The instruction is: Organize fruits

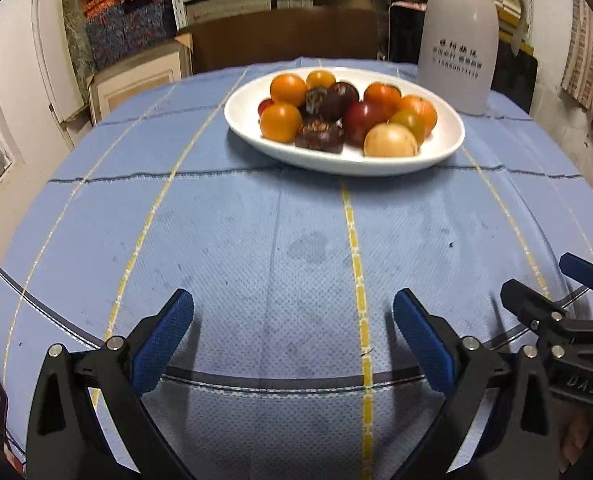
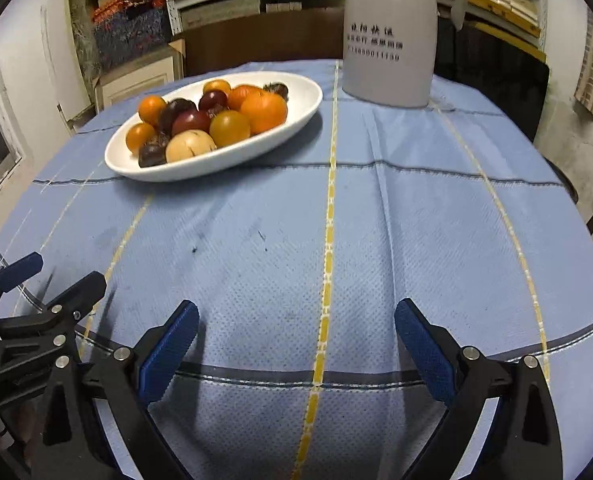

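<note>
A white oval plate [image 1: 444,148] sits at the far side of the blue cloth, piled with several orange, dark red, brown and pale yellow fruits [image 1: 348,114]. It also shows in the right wrist view [image 2: 296,100] at upper left, with the fruits [image 2: 212,118] on it. My left gripper [image 1: 294,304] is open and empty, low over the near cloth, well short of the plate. My right gripper [image 2: 296,312] is open and empty, also near the front edge. Each gripper shows at the other view's side: the right gripper [image 1: 552,280] and the left gripper [image 2: 60,272].
A tall grey spray bottle [image 1: 458,48] with printed text stands behind the plate to the right; it also shows in the right wrist view [image 2: 388,36]. The blue checked tablecloth [image 1: 256,240] covers a round table. Shelves with boxes and a dark chair back lie beyond.
</note>
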Demonstrator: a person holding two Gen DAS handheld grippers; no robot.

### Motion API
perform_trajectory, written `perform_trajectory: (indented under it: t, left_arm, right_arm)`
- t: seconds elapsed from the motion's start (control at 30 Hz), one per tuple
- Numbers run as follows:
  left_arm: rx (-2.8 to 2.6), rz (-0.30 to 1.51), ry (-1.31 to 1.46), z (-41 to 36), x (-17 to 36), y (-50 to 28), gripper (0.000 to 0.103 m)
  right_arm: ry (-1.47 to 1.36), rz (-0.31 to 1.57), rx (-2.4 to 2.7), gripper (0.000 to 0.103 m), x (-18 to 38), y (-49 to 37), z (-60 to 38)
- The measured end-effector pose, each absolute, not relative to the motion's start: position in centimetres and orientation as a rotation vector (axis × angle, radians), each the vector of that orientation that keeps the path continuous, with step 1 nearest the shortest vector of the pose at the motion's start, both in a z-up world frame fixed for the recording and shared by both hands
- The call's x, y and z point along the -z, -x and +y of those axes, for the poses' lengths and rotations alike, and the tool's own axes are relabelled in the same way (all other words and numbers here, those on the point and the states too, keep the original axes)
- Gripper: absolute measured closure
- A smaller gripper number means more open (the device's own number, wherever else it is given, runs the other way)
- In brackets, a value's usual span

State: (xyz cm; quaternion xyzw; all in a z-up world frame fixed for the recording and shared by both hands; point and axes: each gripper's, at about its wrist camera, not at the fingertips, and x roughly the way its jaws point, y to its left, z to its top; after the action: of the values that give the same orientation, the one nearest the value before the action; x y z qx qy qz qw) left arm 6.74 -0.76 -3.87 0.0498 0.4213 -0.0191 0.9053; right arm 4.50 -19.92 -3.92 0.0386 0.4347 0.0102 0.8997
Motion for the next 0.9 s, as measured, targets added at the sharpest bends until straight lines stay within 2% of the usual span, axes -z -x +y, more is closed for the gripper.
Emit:
perform_trajectory:
  t: [0.23,0.6,0.77,0.9]
  left_arm:
    - [0.063,0.945,-0.076,-0.5,5.0,-7.6,0.004]
    - [0.068,0.944,-0.056,-0.4,4.5,-8.2,0.005]
    - [0.025,0.721,-0.074,-0.2,0.4,-5.6,0.005]
    - [0.027,0.635,-0.073,0.1,-1.5,-3.9,0.005]
  right_arm:
    - [-0.064,0.927,-0.01,0.003,4.3,-4.9,-19.4]
    - [-0.047,0.927,0.013,0.003,4.0,-5.1,-18.8]
    - [0.031,0.661,-0.044,0.003,-0.2,-2.0,-17.3]
    - [0.008,0.598,-0.059,0.004,-1.5,-0.8,-17.8]
